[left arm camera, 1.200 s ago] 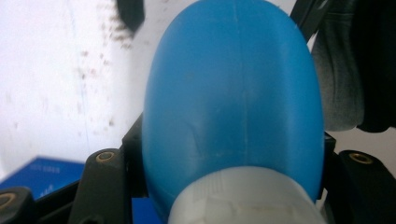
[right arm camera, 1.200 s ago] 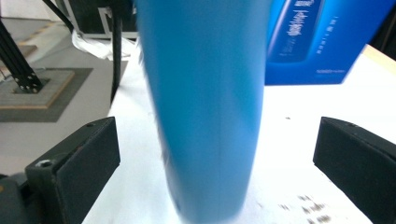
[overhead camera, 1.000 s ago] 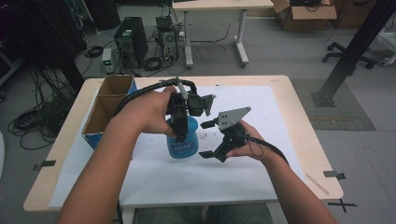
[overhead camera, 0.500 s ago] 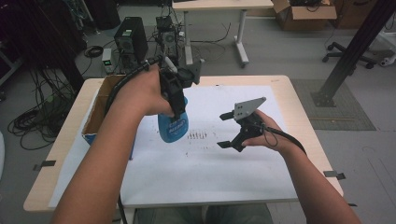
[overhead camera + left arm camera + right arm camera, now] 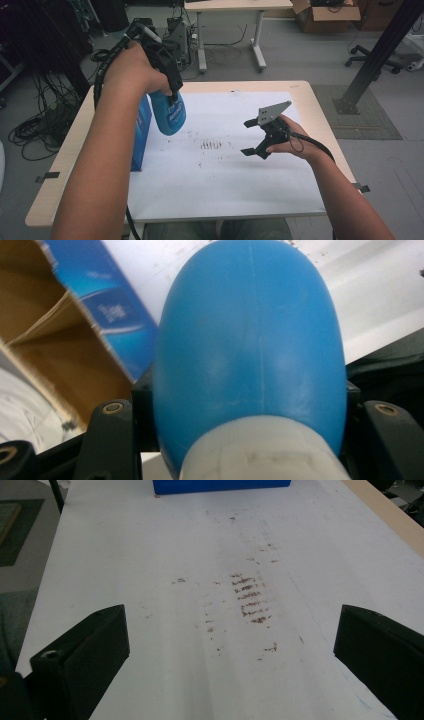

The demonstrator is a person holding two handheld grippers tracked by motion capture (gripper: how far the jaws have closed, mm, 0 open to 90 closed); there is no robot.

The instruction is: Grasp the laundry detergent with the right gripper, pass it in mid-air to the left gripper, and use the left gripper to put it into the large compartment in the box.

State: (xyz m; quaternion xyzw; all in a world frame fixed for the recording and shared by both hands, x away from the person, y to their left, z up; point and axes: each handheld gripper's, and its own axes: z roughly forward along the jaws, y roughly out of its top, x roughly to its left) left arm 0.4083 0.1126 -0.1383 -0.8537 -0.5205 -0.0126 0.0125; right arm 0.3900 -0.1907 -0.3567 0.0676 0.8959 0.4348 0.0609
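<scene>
My left gripper [image 5: 172, 94] is shut on the neck of a blue spray bottle [image 5: 169, 115] and holds it in the air, tilted, above the left part of the table beside the open box. In the left gripper view the bottle's rounded blue body [image 5: 250, 340] sits between the jaws above its white collar [image 5: 260, 450]. My right gripper [image 5: 248, 137] hovers open over the white sheet [image 5: 225, 185] at the right, nothing between its jaws [image 5: 230, 650]. Brown smudge marks [image 5: 211, 145] [image 5: 250, 597] lie on the sheet just in front of it.
A blue cardboard box [image 5: 141, 132] with its brown inside [image 5: 60, 355] open stands at the sheet's left edge, under the bottle. The wooden table rim [image 5: 320, 115] borders the sheet. Cables, another table and a cardboard box are on the floor beyond.
The left gripper has lifted the blue bottle off the sheet and carried it up and left toward the box. The right gripper has drawn away to the right, open.
</scene>
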